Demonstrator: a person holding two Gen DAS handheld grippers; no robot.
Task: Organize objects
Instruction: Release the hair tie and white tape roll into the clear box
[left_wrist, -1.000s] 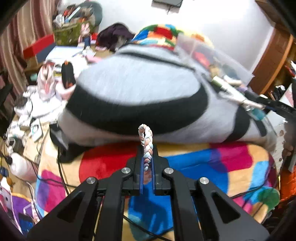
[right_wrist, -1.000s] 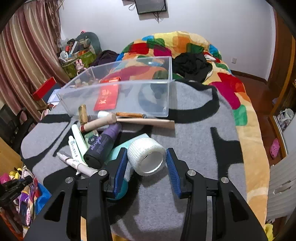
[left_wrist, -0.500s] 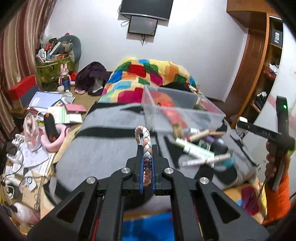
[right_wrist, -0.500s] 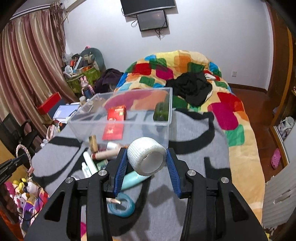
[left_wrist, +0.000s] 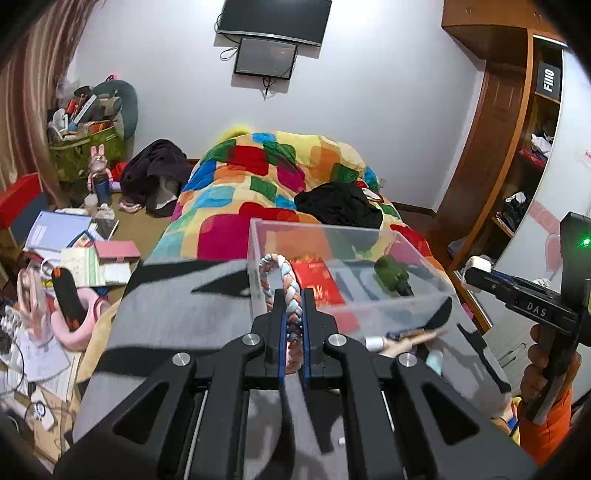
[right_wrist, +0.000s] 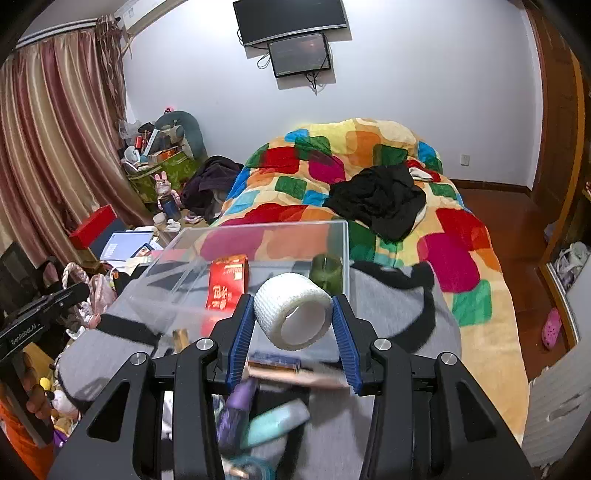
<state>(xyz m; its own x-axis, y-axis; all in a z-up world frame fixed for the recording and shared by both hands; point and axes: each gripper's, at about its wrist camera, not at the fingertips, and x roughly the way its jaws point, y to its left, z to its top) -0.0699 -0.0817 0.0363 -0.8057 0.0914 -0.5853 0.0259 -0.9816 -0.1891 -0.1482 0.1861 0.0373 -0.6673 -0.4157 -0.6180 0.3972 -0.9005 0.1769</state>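
Left gripper (left_wrist: 293, 325) clamped tight on a braided headband (left_wrist: 282, 280), held up in front of the clear bin (left_wrist: 369, 236) on the grey blanket (left_wrist: 184, 317); right gripper (right_wrist: 293, 332) squeezing a white tape roll (right_wrist: 295, 314), also lifted near that bin's front wall, red packet (right_wrist: 227, 280) already inside

Bright, even light — blurred, warped edges

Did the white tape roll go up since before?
Yes. The white tape roll, clamped in the right gripper, rose from the grey blanket to the clear box front wall.
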